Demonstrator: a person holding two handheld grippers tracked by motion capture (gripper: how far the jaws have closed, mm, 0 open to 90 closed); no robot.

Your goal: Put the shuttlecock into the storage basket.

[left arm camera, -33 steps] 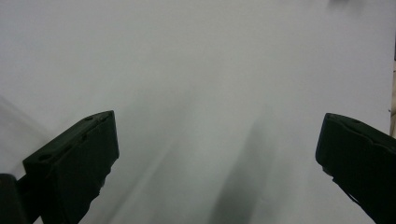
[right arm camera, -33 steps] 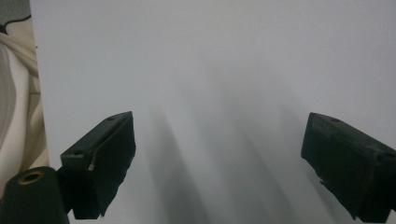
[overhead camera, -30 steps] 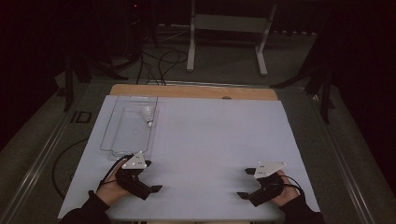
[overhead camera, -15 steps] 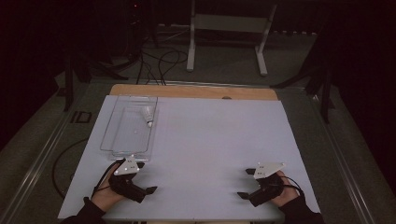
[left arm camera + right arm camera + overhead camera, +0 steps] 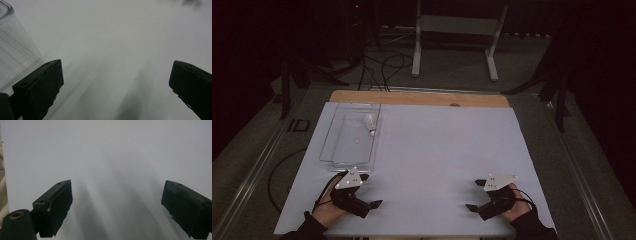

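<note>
The left gripper [image 5: 368,191] rests low on the white worktop [image 5: 437,150] near its front edge, held in the person's left hand [image 5: 329,207]. Its jaws are spread wide and hold nothing; in the left gripper view [image 5: 116,82] they stand far apart over bare white surface. The right gripper [image 5: 476,196] sits near the front right of the worktop in the right hand [image 5: 517,207], and its jaws are likewise spread and empty, as the right gripper view [image 5: 116,205] shows. The two grippers are well apart, each pointing inward across the worktop.

A clear tray [image 5: 332,145] lies at the left of the worktop, running from near the far edge toward the person. Its near end is just beyond the left gripper, close but not touching as far as the high view shows. In the left gripper view the tray's wall [image 5: 15,47] rises at the left edge, beside the left jaw.

A shuttlecock [image 5: 371,123] lies inside the tray, at its far right part, close to the right wall. It is well apart from both grippers.

A strip of bare wood [image 5: 422,98] shows along the far edge of the worktop, beyond the white surface. Behind it, on the dark floor, stands a white frame [image 5: 457,30].
</note>
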